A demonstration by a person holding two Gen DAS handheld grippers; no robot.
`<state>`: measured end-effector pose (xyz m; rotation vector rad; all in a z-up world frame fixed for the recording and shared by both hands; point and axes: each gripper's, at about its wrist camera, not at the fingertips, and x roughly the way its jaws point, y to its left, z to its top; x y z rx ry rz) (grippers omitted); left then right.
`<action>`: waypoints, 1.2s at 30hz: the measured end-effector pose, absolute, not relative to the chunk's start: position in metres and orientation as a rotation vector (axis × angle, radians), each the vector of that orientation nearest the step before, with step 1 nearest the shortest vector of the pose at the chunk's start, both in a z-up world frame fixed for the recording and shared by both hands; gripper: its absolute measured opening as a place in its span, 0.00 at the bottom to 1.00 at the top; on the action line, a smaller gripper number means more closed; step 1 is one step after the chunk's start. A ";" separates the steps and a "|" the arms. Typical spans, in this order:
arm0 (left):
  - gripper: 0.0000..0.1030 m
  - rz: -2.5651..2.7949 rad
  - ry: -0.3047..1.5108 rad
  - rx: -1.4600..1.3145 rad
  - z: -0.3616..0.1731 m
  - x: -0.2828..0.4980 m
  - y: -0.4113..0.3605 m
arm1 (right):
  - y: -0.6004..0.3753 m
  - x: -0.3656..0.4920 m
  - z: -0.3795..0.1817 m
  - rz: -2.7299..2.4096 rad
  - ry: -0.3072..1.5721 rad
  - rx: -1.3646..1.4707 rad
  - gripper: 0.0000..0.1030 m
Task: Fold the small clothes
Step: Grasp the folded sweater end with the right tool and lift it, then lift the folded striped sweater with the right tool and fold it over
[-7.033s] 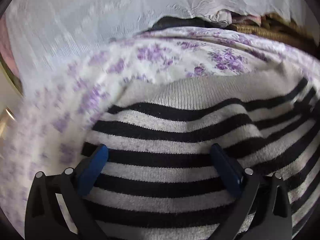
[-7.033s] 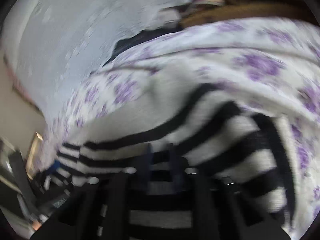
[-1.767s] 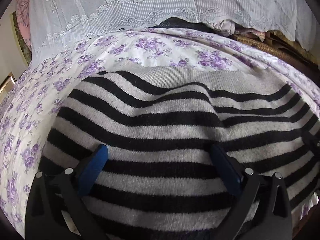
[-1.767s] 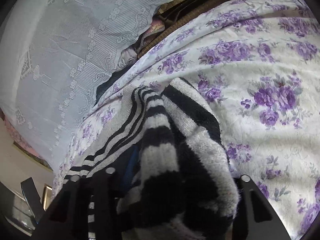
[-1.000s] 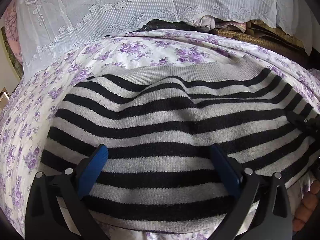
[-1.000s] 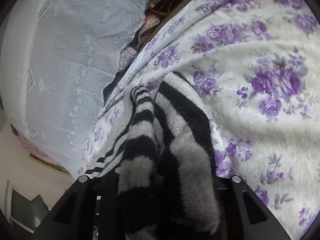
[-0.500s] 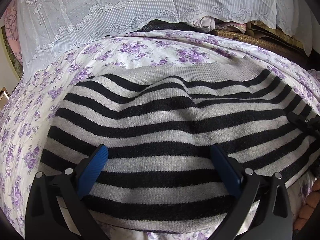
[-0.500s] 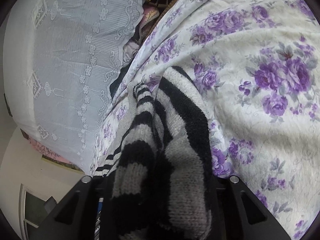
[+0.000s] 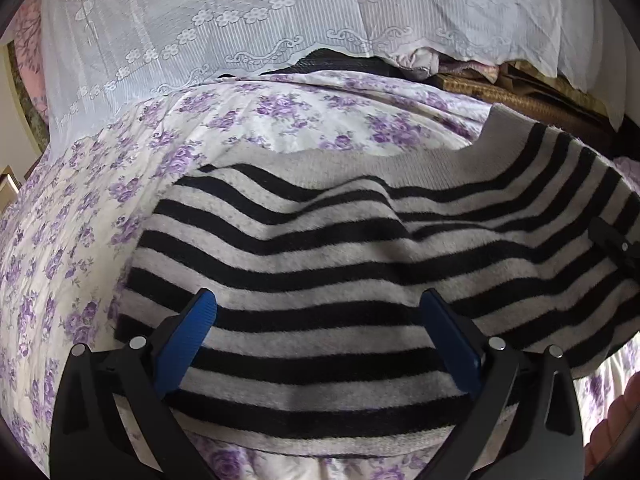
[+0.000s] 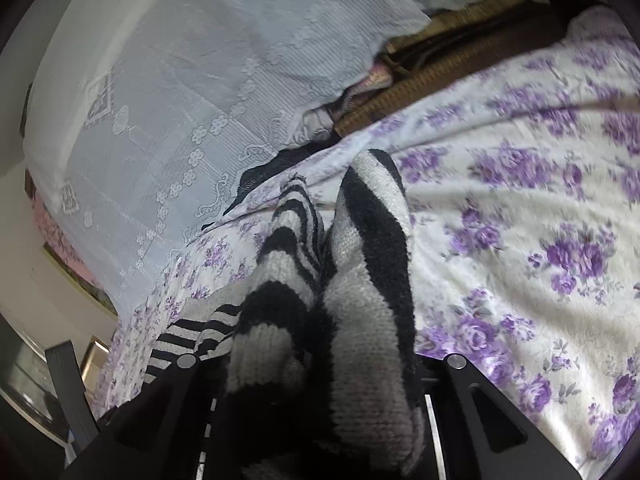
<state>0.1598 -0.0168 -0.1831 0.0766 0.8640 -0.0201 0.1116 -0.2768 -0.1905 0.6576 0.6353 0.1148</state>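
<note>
A black-and-grey striped sweater lies spread on a bed covered by a white sheet with purple flowers. In the left wrist view the sweater fills the near and middle part of the bed, its plain grey ribbed band along the far edge and its stripes running left to right, rumpled in a low wave across the middle.

The left tongs hang over the near part of the sweater with their two blue pads spread wide apart; the knit shows between them and neither pad pinches it.

At the right side the sweater's far right corner rises off the sheet. The right tongs have a thick bunch of the striped knit packed between their black arms, and their jaws are closing on it; the pads themselves are buried under the fabric. The bunch stands up in two folds ahead of the tongs, with the flowered sheet to its right.

Beyond the bed a white lace curtain hangs, and under its hem a woven brown mat and some bundled cloth show. A person's fingertips show at the near right edge of the left wrist view.
</note>
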 end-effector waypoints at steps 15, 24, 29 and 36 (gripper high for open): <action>0.96 0.007 0.925 0.159 -0.169 0.241 -0.035 | -0.238 0.103 -0.160 0.210 0.634 0.526 0.16; 0.96 0.004 0.889 0.115 -0.157 0.263 -0.030 | -0.177 0.086 -0.138 0.284 0.621 0.340 0.17; 0.96 0.013 0.824 0.081 -0.144 0.260 0.005 | -0.143 0.081 -0.122 0.294 0.595 0.245 0.17; 0.96 0.051 0.784 0.052 -0.127 0.259 0.057 | -0.087 0.081 -0.105 0.317 0.562 0.137 0.18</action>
